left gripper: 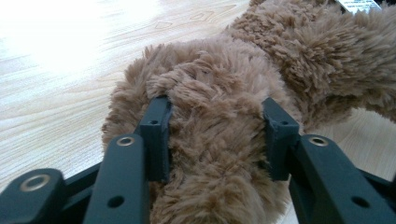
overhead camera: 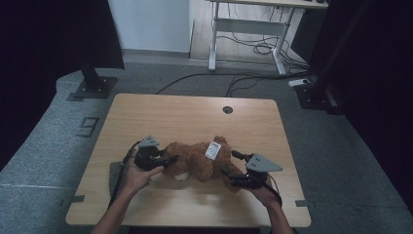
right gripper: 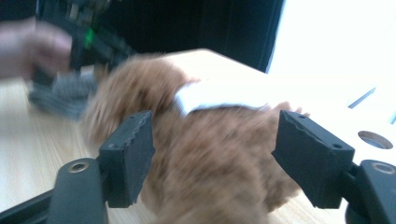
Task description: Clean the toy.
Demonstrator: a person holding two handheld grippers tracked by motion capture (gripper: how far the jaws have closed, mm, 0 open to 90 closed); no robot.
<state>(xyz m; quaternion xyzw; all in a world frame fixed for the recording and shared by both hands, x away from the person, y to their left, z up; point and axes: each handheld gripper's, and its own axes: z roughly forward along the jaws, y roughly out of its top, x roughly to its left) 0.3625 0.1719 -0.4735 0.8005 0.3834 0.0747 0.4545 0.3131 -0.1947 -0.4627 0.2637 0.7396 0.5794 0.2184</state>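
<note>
Brown plush bear [overhead camera: 197,160] lies on its side mid-surface [overhead camera: 195,114], toward the near edge. Left claw [left gripper: 217,140] pinches a fur limb at the bear's left end, jaws pressed in. Right claw [right gripper: 215,156] straddles the right end, jaws wide, not gripping. Best to seat deep before closing; fur slips. Left gripper view confirms the pinch; right gripper view, blurred, shows white tag [right gripper: 219,95] and grey cloth [right gripper: 60,95].

Black claws [left gripper: 215,135], grey triangular plates [overhead camera: 263,163]
</note>
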